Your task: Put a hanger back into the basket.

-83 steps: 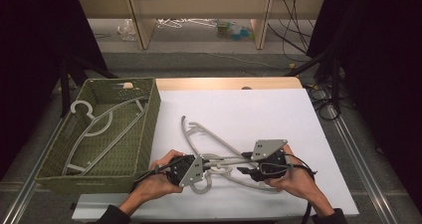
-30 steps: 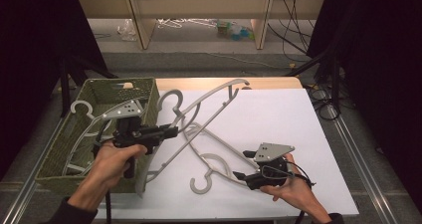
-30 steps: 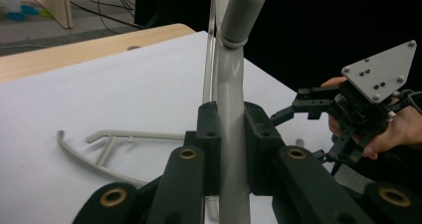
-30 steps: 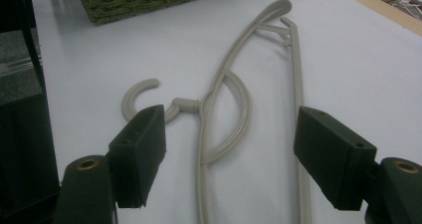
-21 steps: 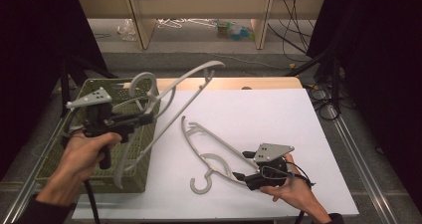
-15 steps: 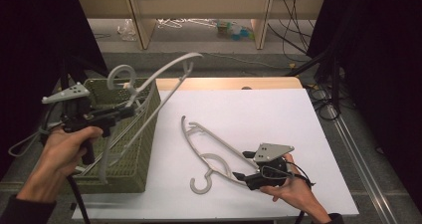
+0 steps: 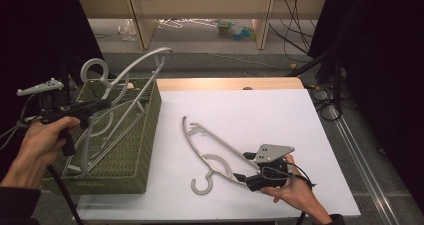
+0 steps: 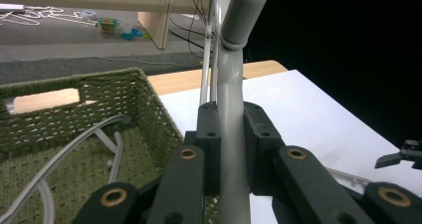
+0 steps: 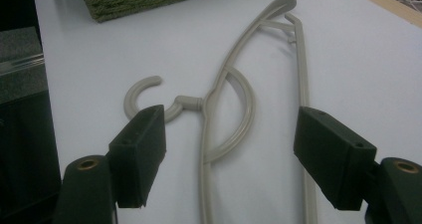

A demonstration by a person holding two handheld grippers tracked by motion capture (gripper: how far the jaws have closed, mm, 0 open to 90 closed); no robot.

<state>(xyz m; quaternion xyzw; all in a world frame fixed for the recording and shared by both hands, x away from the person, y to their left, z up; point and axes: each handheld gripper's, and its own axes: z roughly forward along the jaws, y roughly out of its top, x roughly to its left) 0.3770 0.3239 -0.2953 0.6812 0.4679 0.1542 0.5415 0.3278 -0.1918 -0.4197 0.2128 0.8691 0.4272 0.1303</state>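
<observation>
Left gripper [image 7: 97,105] jaws clamp a grey hanger [image 7: 131,70] above the green basket [image 7: 131,157]. Right gripper [image 9: 229,154] jaws gape wide over a second hanger [image 9: 219,92] flat on the white worktop [image 7: 260,115].

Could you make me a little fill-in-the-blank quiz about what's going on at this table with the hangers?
1. The left gripper is shut on a grey ____.
2. That hanger is held above the green woven ____.
3. The right gripper has its jaws ____, over the hanger on the table.
4. The table top is coloured ____.

Missing words: hanger; basket; open; white
</observation>
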